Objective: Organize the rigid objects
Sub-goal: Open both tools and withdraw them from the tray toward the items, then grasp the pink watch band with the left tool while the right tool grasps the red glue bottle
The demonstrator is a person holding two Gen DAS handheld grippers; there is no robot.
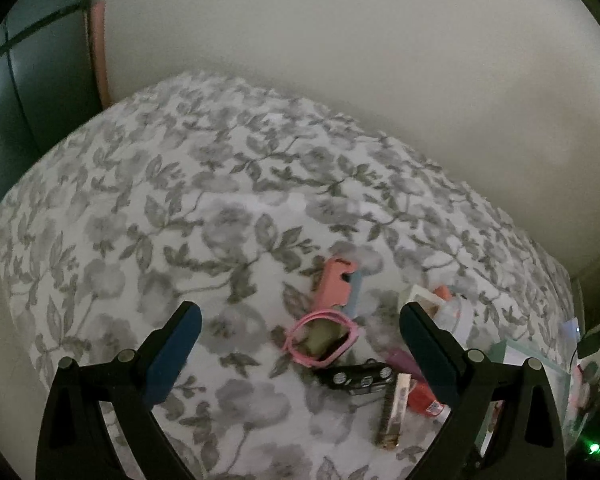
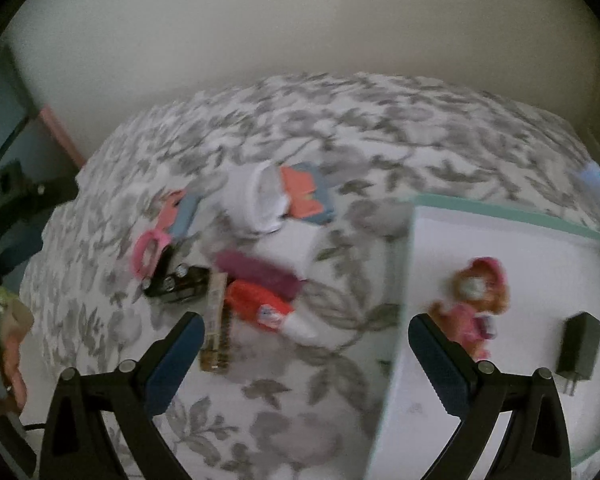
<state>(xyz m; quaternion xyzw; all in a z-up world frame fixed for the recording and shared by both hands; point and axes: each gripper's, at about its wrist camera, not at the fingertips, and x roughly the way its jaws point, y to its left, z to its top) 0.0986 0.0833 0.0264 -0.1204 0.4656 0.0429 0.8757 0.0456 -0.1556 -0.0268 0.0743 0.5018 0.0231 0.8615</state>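
While both my grippers hover over the bed (image 1: 148, 184), left gripper (image 1: 300, 344) and right gripper (image 2: 305, 354) have fingers spread wide, holding nothing. Clutter pile sits on the floral cover: pink band (image 1: 319, 336), black toy car (image 2: 178, 280) touching it, gold comb (image 2: 218, 320) just beside the car, orange-red tube (image 2: 260, 308). White tray (image 2: 499, 232) lies to the right, holding a pink toy figure (image 2: 475, 300) and a black charger (image 2: 579, 346), apart from each other.
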